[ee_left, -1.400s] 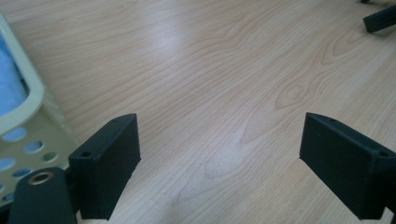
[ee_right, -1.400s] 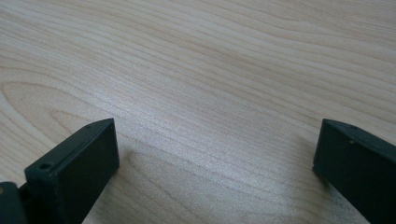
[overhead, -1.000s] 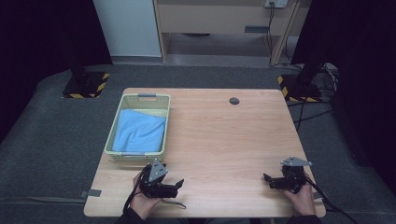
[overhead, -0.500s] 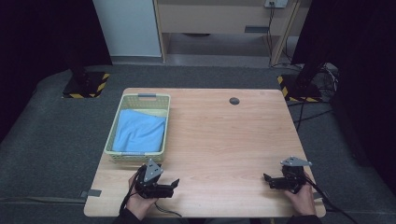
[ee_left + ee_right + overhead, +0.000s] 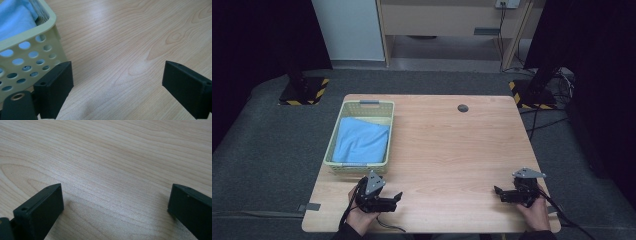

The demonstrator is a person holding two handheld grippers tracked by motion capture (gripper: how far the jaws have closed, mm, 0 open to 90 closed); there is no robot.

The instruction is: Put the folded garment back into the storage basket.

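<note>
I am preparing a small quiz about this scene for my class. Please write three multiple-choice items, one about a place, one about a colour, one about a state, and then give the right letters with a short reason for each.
1. Where on the table does the basket stand?
A. on its left half
B. at its centre
C. at its right edge

2. What colour is the cloth in the basket?
A. red
B. blue
C. white

3. How do the jaws of the left gripper stand?
A. shut on the cloth
B. shut on nothing
C. open

Answers:
1. A: the high view shows the basket on the left half.
2. B: the folded cloth is light blue.
3. C: the left gripper view shows bare wood between the jaws.
</note>
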